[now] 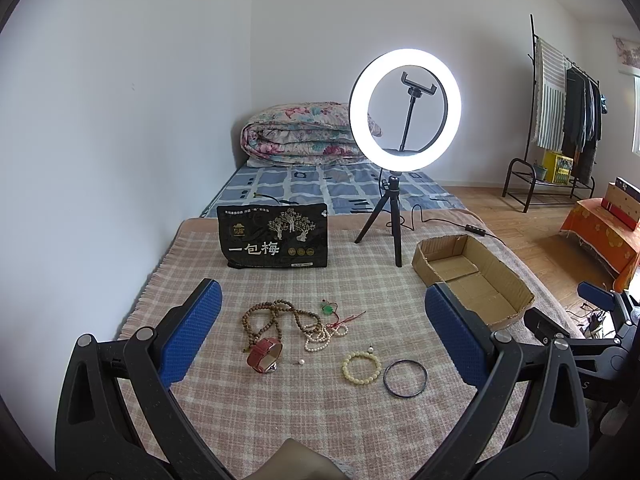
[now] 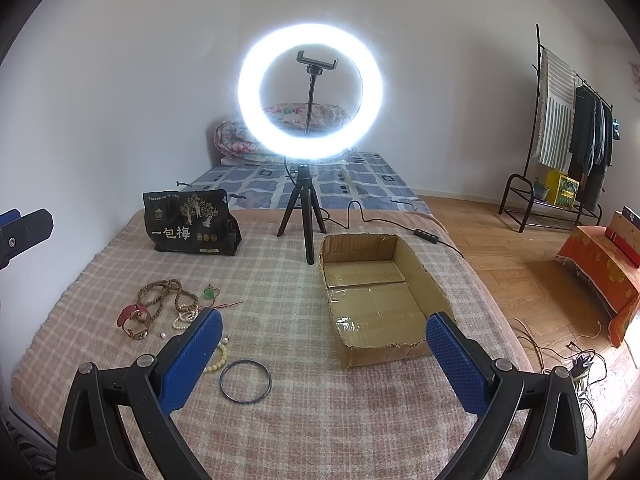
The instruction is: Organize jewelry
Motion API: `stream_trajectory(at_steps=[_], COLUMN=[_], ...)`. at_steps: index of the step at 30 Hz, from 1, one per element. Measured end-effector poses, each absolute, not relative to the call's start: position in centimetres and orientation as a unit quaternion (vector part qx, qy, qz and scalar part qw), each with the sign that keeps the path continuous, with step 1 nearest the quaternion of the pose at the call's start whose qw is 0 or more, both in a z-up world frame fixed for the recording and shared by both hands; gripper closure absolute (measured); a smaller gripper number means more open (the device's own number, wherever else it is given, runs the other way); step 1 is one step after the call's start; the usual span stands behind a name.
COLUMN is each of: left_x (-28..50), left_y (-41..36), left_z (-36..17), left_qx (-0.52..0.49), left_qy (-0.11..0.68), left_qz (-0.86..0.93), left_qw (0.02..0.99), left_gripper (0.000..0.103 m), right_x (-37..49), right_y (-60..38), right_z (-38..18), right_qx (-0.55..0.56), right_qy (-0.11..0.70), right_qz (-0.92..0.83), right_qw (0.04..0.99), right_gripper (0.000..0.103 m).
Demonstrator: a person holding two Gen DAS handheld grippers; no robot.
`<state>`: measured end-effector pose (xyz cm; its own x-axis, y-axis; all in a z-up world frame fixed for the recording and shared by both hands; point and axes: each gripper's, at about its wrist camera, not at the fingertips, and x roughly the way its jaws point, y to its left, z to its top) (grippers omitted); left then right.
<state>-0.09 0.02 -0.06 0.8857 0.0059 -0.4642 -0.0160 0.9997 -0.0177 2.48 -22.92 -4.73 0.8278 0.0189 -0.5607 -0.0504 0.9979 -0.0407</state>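
My left gripper (image 1: 324,328) hangs released above the plaid blanket (image 1: 280,412), its blue pads spread wide with nothing between them. The jewelry lies in the gap ahead of it: a brown bead strand (image 1: 276,318) coiled toward the left pad, a red-strapped watch (image 1: 264,355) just below that, and a white pearl string (image 1: 324,336) tangled against the brown beads. A green pendant on red cord (image 1: 329,309) sits just beyond the pearls. Nearer the right pad lie a pale bead bracelet (image 1: 361,367) and, just beside it, a dark bangle (image 1: 405,379). A tiny loose pearl (image 1: 301,361) rests between watch and bracelet; whether it belongs to the string I cannot tell.

My right gripper (image 2: 324,328) is likewise released and holds nothing. The open cardboard box (image 2: 376,292) sits ahead between its pads, closer to the right one. The bangle (image 2: 245,381) lies just inside the left pad, and the pale bracelet (image 2: 218,360) is partly hidden behind that pad.

Beyond both tools stand a lit ring light on a tripod (image 1: 405,106) and a black snack bag (image 1: 273,236).
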Motion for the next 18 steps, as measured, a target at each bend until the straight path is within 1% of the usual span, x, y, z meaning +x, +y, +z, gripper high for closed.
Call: stream_trajectory(at_steps=[18], left_x=[-0.09], left_y=[0.06], left_z=[-0.27], left_qx=[-0.010], left_qy=[0.240], left_qz=[0.006], left_qw=[0.971], left_gripper=[0.000], right_x=[2.50], right_y=[-22.80], right_z=[-5.02], right_qx=[-0.030], right_qy=[0.297], right_qz=[0.020], right_qw=[0.954], right_gripper=[0.000])
